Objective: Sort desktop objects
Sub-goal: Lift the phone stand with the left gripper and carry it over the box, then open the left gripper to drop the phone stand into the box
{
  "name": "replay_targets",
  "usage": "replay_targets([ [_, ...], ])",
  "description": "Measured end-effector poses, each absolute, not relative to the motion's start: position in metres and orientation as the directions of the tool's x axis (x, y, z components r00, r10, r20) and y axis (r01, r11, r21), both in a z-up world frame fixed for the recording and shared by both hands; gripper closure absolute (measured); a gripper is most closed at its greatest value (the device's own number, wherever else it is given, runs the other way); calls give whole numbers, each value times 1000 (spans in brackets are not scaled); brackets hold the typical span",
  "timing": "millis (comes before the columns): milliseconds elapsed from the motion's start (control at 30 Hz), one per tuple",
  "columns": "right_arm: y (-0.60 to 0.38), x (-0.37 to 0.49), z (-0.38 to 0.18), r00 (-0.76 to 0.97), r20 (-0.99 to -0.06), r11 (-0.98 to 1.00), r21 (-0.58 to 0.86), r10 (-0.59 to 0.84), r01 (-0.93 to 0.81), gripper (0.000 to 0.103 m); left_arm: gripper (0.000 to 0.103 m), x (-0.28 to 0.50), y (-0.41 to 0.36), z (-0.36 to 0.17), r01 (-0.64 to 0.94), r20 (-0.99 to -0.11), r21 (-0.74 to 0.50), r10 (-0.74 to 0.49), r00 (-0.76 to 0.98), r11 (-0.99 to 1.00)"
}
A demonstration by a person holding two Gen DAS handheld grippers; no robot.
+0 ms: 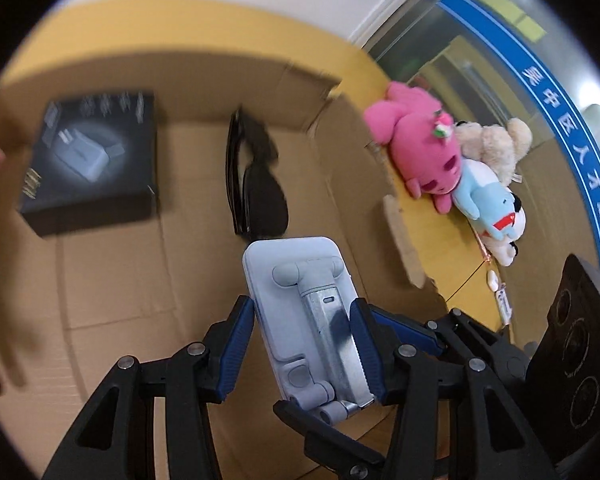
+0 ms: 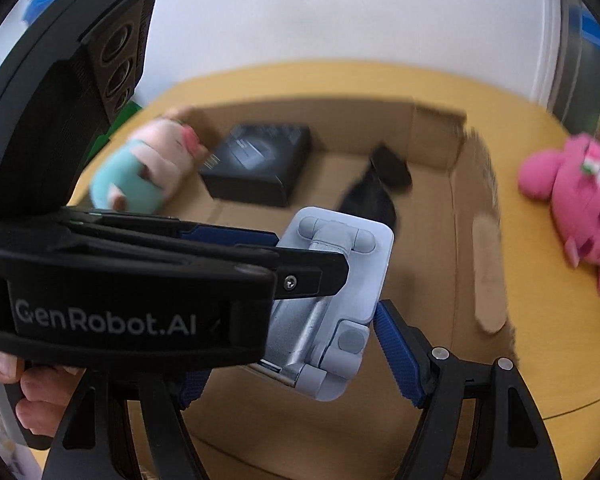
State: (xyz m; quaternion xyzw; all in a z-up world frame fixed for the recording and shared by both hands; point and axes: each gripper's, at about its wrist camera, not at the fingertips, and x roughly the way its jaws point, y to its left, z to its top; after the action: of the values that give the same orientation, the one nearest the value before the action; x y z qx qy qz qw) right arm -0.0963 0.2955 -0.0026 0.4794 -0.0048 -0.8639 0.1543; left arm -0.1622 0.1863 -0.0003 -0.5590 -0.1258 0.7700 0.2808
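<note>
My left gripper (image 1: 300, 320) is shut on a white folding phone stand (image 1: 300, 304) and holds it above an open cardboard box (image 1: 112, 280). In the right wrist view the same stand (image 2: 340, 288) hangs over the box (image 2: 432, 216), gripped by the left gripper (image 2: 300, 256) that crosses in front. My right gripper (image 2: 288, 360) is open; its fingers (image 2: 400, 352) stand on either side of the stand's lower end without closing on it. Inside the box lie a black charger box (image 1: 92, 156) (image 2: 260, 164) and a black clip-like object (image 1: 256, 184) (image 2: 376, 188).
A pink plush (image 1: 416, 148) (image 2: 572, 196), a beige plush (image 1: 492, 144) and a blue-and-white plush (image 1: 496, 212) lie on the yellow table (image 1: 440, 240) right of the box. A teal and pink plush (image 2: 144, 168) rests at the box's left edge.
</note>
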Motion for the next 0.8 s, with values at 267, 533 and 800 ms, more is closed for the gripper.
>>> replay_targets([
  [267, 299, -107, -22, -365, -913, -973, 118, -185, 197, 30, 54, -171, 198, -28, -207, -808, -554, 580, -98, -806],
  [533, 307, -108, -32, -306, -938, -982, 122, -161, 141, 30, 55, -166, 207, -31, -216, -818, -546, 571, -73, -810],
  [800, 320, -64, 13, -479, -855, -976, 128, -198, 174, 7, 53, -118, 172, 53, -347, -780, -416, 526, -340, -841],
])
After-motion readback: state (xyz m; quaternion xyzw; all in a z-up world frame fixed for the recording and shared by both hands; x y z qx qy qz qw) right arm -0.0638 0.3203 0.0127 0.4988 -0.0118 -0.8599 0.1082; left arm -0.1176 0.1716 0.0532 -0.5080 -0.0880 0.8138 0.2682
